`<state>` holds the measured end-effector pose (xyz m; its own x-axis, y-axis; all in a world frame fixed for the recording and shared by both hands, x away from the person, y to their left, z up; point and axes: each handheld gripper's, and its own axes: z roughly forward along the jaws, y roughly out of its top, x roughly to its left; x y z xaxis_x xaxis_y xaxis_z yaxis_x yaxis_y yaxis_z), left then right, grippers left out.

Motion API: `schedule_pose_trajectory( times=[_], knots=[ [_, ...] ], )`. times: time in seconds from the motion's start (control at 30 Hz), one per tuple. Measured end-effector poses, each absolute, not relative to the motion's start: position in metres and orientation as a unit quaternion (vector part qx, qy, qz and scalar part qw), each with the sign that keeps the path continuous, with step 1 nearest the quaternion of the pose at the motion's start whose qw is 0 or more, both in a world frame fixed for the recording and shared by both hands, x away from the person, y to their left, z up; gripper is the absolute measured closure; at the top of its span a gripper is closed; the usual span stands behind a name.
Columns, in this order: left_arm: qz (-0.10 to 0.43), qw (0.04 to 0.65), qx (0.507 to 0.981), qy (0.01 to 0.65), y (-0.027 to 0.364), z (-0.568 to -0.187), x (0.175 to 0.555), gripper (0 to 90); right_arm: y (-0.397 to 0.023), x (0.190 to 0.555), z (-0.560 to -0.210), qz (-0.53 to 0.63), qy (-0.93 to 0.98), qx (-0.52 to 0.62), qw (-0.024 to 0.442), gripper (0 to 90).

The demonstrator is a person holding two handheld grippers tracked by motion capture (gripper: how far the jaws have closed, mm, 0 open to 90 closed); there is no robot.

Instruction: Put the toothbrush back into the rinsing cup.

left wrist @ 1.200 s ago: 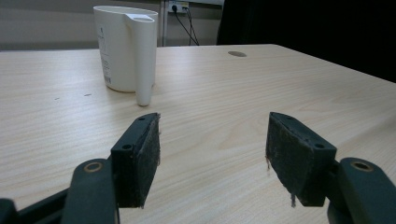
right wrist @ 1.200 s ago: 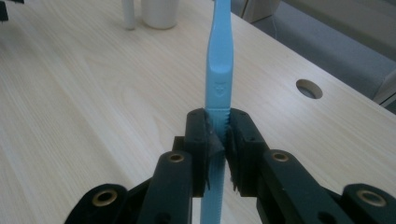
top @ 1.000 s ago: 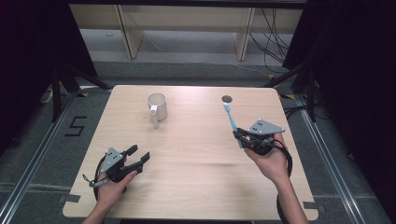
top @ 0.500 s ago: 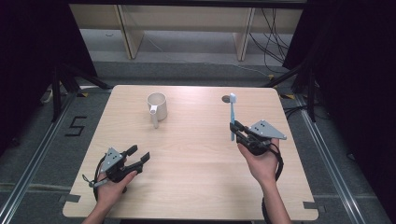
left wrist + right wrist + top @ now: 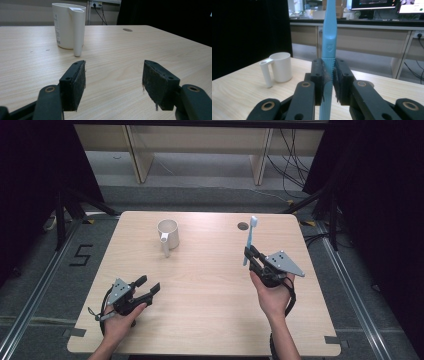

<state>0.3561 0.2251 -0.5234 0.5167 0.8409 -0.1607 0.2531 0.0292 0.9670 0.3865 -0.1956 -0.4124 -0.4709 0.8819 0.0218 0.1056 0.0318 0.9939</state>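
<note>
A light blue toothbrush (image 5: 250,240) (image 5: 329,42) stands nearly upright, head up, with my right gripper (image 5: 251,257) (image 5: 329,75) shut on its handle over the right side of the table. A white cup (image 5: 168,234) (image 5: 68,25) (image 5: 280,66) with a long handle stands upright at the far middle-left. My left gripper (image 5: 150,287) (image 5: 113,86) rests low near the front left of the table, jaws open with nothing between them, pointing toward the cup.
The wooden table (image 5: 205,295) has a small round hole (image 5: 243,226) at the far right. Dark floor and a table-frame rail surround it; shelving and cables lie beyond the far edge.
The right hand has turned the toothbrush from leaning left to nearly upright and drifted slightly toward the near side. The left gripper has stayed in place.
</note>
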Motion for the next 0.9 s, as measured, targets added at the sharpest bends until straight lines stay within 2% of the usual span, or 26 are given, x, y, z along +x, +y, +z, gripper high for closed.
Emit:
schedule_pose_trajectory(
  times=[0.27, 0.53, 0.83, 0.87, 0.9],
  knots=[
    [0.257, 0.582, 0.648, 0.42, 0.225, -0.524, 0.356, 35.3, -0.186, 0.384, -0.416, 0.576, 0.624, 0.408, 0.336, 79.5],
    [0.255, 0.588, 0.646, 0.415, 0.223, -0.522, 0.356, 36.4, -0.18, 0.382, -0.416, 0.574, 0.62, 0.396, 0.36, 79.6],
    [0.255, 0.609, 0.64, 0.393, 0.214, -0.49, 0.353, 38.5, -0.171, 0.382, -0.418, 0.58, 0.616, 0.394, 0.359, 79.5],
    [0.253, 0.615, 0.637, 0.39, 0.213, -0.486, 0.354, 38.6, -0.171, 0.382, -0.418, 0.575, 0.615, 0.391, 0.371, 79.6],
    [0.251, 0.616, 0.637, 0.389, 0.212, -0.481, 0.354, 38.6, -0.169, 0.381, -0.417, 0.579, 0.617, 0.394, 0.358, 79.6]
  ],
)
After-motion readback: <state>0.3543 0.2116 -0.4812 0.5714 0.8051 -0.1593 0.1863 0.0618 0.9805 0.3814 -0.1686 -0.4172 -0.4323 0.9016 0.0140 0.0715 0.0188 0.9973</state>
